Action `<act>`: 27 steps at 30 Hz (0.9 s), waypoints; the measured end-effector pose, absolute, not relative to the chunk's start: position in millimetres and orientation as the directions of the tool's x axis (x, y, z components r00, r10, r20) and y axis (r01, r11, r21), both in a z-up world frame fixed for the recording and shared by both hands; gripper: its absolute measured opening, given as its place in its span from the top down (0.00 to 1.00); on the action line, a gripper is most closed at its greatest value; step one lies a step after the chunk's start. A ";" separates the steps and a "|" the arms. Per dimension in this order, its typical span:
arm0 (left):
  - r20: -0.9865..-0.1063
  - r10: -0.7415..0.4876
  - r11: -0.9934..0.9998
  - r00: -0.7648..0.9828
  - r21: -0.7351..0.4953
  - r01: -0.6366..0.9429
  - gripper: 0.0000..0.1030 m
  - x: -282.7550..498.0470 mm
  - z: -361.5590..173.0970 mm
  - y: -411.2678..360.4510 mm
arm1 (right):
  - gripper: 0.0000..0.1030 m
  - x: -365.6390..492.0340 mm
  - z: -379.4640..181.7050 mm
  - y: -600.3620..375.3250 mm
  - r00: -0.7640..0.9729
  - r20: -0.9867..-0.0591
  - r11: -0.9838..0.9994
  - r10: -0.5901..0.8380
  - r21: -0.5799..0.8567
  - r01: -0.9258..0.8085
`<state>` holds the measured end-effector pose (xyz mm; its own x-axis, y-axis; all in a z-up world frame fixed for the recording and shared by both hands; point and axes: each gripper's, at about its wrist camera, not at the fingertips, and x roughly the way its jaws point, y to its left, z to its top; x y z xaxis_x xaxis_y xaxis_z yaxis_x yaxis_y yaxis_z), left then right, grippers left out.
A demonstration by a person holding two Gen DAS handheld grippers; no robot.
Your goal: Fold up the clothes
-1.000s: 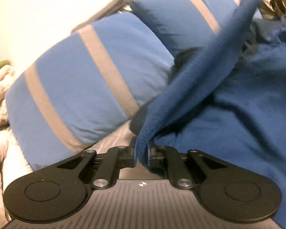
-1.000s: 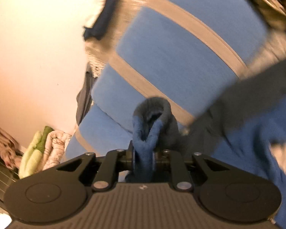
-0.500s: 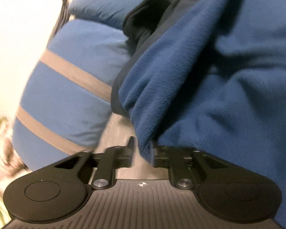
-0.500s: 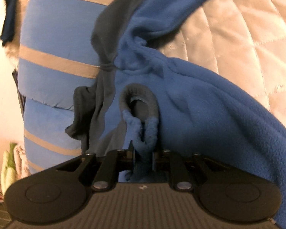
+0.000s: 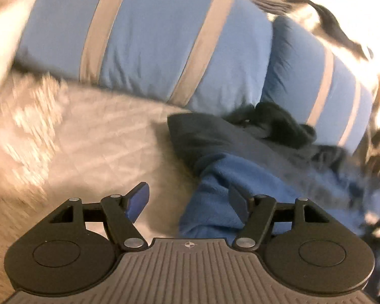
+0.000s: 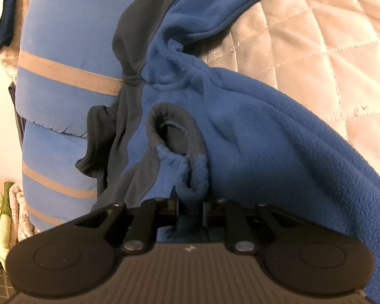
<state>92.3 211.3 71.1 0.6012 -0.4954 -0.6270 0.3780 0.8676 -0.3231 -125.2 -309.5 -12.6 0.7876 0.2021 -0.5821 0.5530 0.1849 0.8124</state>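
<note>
A blue fleece garment point(image 6: 266, 131) with dark grey lining point(image 6: 129, 50) lies crumpled on the bed against the pillows. My right gripper point(image 6: 190, 197) is shut on a bunched blue edge by the grey-rimmed cuff point(image 6: 174, 131). In the blurred left wrist view, my left gripper point(image 5: 187, 186) is opening, its jaws wide apart. The fleece point(image 5: 253, 177) lies below and behind the right finger, its edge reaching into the gap, and neither pad presses on it. Its dark grey part point(image 5: 215, 136) spreads toward the pillows.
Two blue pillows with tan stripes point(image 5: 152, 38) point(image 5: 316, 76) stand along the far side; one pillow point(image 6: 63, 38) is left of the fleece. The beige quilted bedspread point(image 6: 316, 38) point(image 5: 88, 139) lies around the garment. A pile of light clothes point(image 6: 2, 215) sits at the lower left.
My left gripper let go of the blue fleece, spread its jaws and swung off to the left with a roll. The right gripper came down with the cuff, then kept still.
</note>
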 end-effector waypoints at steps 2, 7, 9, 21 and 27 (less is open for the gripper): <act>-0.634 -0.539 0.842 0.555 -0.382 0.381 0.33 100.1 57.1 211.1 | 0.84 -124.7 -13.0 -309.1 0.785 -0.585 0.189 0.203 0.811 0.554; -0.611 -0.618 0.784 0.495 -0.530 0.324 0.33 113.1 16.0 220.9 | 0.84 -127.0 -16.7 -310.0 0.780 -0.590 0.192 0.208 0.807 0.559; -0.559 -0.657 0.743 0.507 -0.596 0.306 0.33 111.9 5.7 229.6 | 0.84 -127.0 -17.9 -310.2 0.777 -0.593 0.199 0.210 0.804 0.560; -0.587 -0.637 0.747 0.499 -0.630 0.213 0.79 114.7 20.2 204.5 | 0.78 -122.4 -19.7 -307.0 0.764 -0.618 0.222 0.185 0.783 0.581; -0.605 -0.492 0.866 0.626 -0.412 0.283 0.83 85.3 78.2 160.4 | 0.51 -128.9 -11.7 -309.5 0.778 -0.612 0.213 0.141 0.786 0.580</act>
<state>85.3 160.4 78.2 0.6256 -0.4923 -0.6052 0.2831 0.8661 -0.4119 -128.9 -309.5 -11.7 0.7780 0.1409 -0.6123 0.5800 0.2134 0.7861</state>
